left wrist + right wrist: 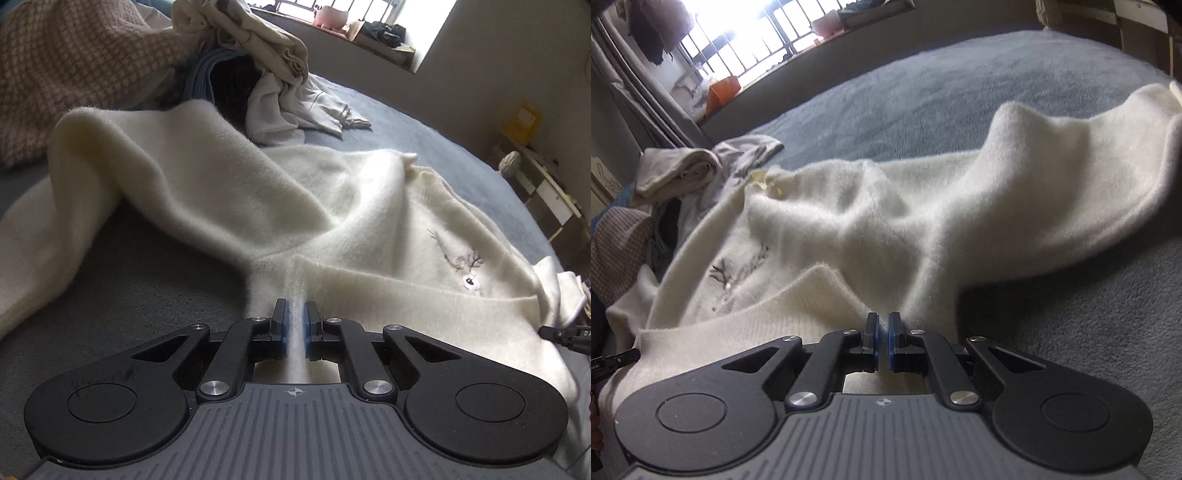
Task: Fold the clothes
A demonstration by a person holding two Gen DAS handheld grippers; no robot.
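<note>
A fluffy cream sweater (332, 206) with a small embroidered deer lies spread and rumpled on the grey-blue bed (140, 273). My left gripper (294, 314) is shut on the sweater's near edge, a thin ridge of cloth pinched between the blue pads. One sleeve runs off to the left in the left wrist view. In the right wrist view the same cream sweater (886, 229) stretches ahead, its other sleeve reaching up to the right. My right gripper (882, 325) is shut on the near hem, pads almost touching. The tip of the other gripper shows at each view's edge.
A heap of beige and grey clothes (266, 66) sits behind the sweater, beside a pink checked blanket (74, 74). A window ledge (354, 29) with clutter runs along the far wall. Shelves (546, 184) stand to the right of the bed. Bare bed cover (960, 92) lies beyond the sweater.
</note>
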